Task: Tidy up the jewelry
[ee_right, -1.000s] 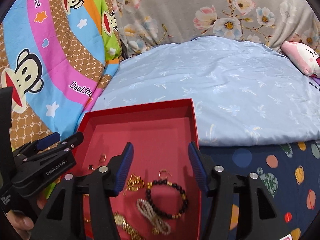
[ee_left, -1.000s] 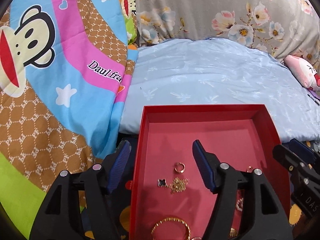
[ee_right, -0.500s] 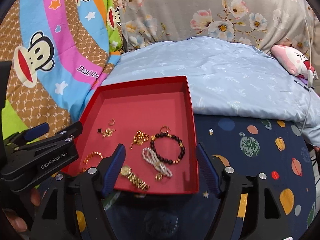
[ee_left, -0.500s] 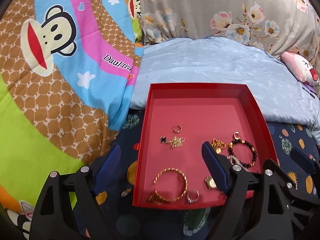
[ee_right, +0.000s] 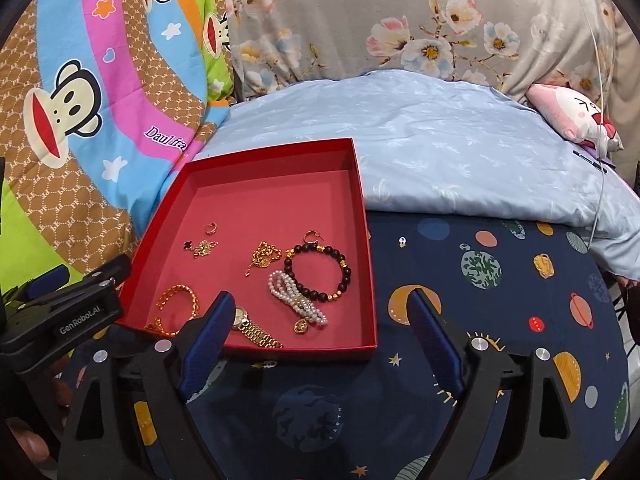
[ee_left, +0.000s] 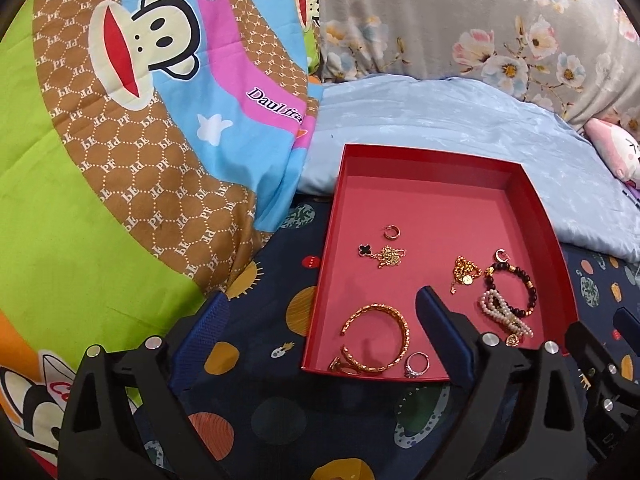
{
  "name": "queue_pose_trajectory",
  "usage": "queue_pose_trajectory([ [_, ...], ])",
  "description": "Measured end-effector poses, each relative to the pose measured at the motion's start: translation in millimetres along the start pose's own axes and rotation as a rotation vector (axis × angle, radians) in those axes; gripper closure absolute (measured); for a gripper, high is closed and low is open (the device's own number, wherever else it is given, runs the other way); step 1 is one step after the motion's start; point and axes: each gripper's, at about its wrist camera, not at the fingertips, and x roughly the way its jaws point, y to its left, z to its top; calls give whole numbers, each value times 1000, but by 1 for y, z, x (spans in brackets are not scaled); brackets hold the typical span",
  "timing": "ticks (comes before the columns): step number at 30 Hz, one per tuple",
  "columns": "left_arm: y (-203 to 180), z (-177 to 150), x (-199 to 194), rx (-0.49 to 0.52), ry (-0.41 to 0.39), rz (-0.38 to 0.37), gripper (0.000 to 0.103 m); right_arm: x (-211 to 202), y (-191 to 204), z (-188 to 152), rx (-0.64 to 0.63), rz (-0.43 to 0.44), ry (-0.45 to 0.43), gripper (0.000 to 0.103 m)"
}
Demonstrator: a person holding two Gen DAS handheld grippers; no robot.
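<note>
Bed covered by a dark planet-print sheet (ee_right: 480, 320), with a cartoon monkey quilt (ee_left: 120, 160) piled at the left and a pale blue blanket (ee_right: 460, 140) bunched behind. A floral pillow (ee_right: 380, 20) is seen at the back, a pink plush (ee_right: 572, 116) at far right.

A red tray (ee_right: 370, 280) is set on the sheet, its far edge against the blanket. All jewelry but one piece is held in it: gold bangle (ee_left: 384, 332) near the front left corner, dark bead bracelet (ee_right: 320, 272) and pearl bracelet (ee_right: 296, 298) touching toward the right, gold watch (ee_right: 256, 330) by the front wall, two small chains (ee_right: 264, 258) mid-tray, a ring (ee_left: 416, 362), two hoop earrings (ee_left: 392, 232).

One small earring (ee_right: 402, 242) is noted on the sheet, just outside the right wall.

Left claw (ee_left: 320, 332) is spread wide, nothing gripped, held over the tray's front left corner. Right claw (ee_right: 320, 336) likewise spread and bare, over the front right corner.
</note>
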Motion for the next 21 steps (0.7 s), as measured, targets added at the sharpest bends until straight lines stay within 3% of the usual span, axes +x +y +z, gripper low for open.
queue_pose_trajectory([
  [7,-11,-4,1,68,-6,-6,11,3,-1,0,1,-1,25,17],
  [21,-21,-5,-5,105,-5,-29,11,-2,10,-1,-32,-1,19,17],
])
